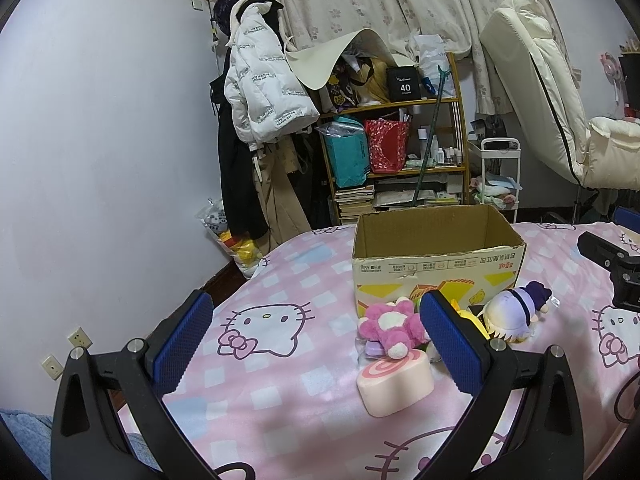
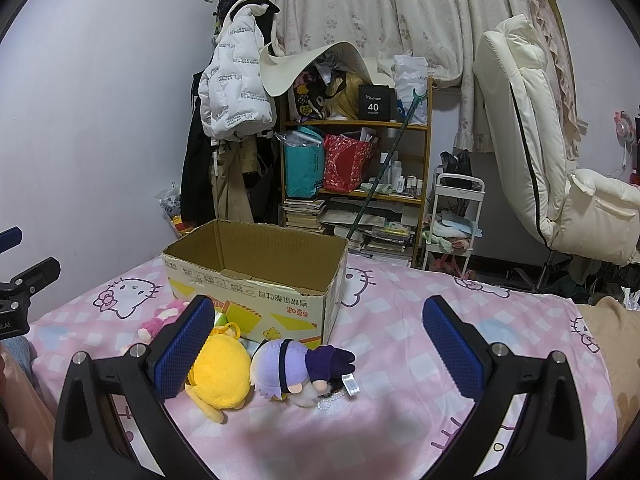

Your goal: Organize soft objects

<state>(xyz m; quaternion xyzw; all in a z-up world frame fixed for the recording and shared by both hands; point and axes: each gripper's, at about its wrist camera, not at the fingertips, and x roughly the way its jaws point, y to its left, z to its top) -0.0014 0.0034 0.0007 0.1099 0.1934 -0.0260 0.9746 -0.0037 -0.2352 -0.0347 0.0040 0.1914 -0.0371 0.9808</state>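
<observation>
An open, empty cardboard box (image 1: 436, 256) stands on the bed; it also shows in the right wrist view (image 2: 256, 280). In front of it lie a pink plush (image 1: 390, 326), a pink swirl-roll squishy (image 1: 394, 386), a purple-haired doll (image 1: 516, 312) and a yellow plush, mostly hidden in the left wrist view. In the right wrist view the yellow plush (image 2: 220, 368) and the purple doll (image 2: 296, 368) lie side by side, the pink plush (image 2: 160, 322) behind. My left gripper (image 1: 316, 344) is open and empty, just left of the toys. My right gripper (image 2: 320, 348) is open and empty above the doll.
The pink Hello Kitty bedsheet (image 1: 260, 320) covers the bed. Beyond the bed are a cluttered wooden shelf (image 1: 400, 140), hanging coats (image 1: 260, 92), a white trolley (image 2: 452, 220) and a cream chair (image 2: 532, 152). A beige blanket (image 2: 604, 340) lies at the right.
</observation>
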